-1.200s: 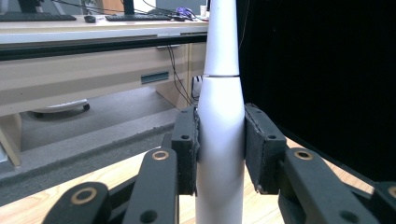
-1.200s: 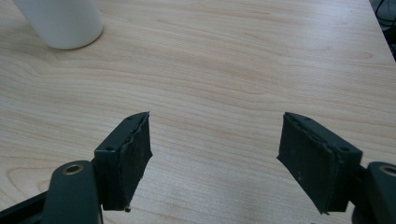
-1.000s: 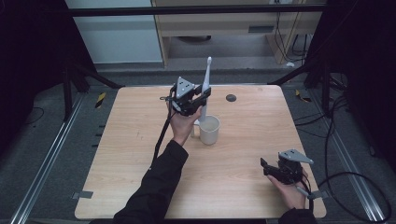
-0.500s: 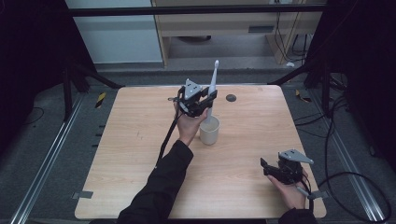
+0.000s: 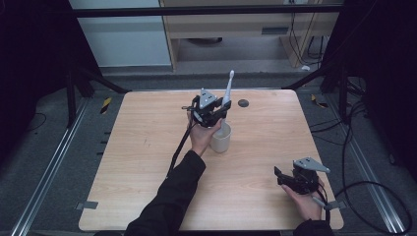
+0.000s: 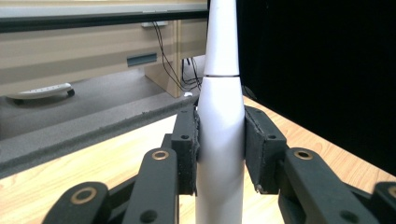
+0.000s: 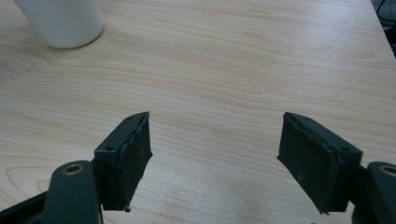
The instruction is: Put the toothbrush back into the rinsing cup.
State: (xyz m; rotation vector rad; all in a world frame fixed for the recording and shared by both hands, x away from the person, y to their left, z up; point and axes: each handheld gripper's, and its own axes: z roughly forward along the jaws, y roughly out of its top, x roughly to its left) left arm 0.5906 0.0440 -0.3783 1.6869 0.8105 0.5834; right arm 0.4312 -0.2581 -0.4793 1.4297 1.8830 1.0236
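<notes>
The wooden surface [image 5: 147, 162] carries a white cup [image 5: 221, 140] near its middle, and everything else sits in relation to that cup. Directly above the cup, the left gripper [image 5: 215, 109] has its fingers [image 6: 187, 149] closed tight on the body of a white electric toothbrush [image 6: 220, 121], which stands upright with its head pointing up and its lower end over the cup's mouth. Well apart from the cup, toward the near right corner, the right gripper [image 5: 286, 180] rests low with its fingers [image 7: 133, 154] spread wide and nothing between them; a small dark round disc [image 5: 243, 103] lies beyond the cup, near the far edge.
</notes>
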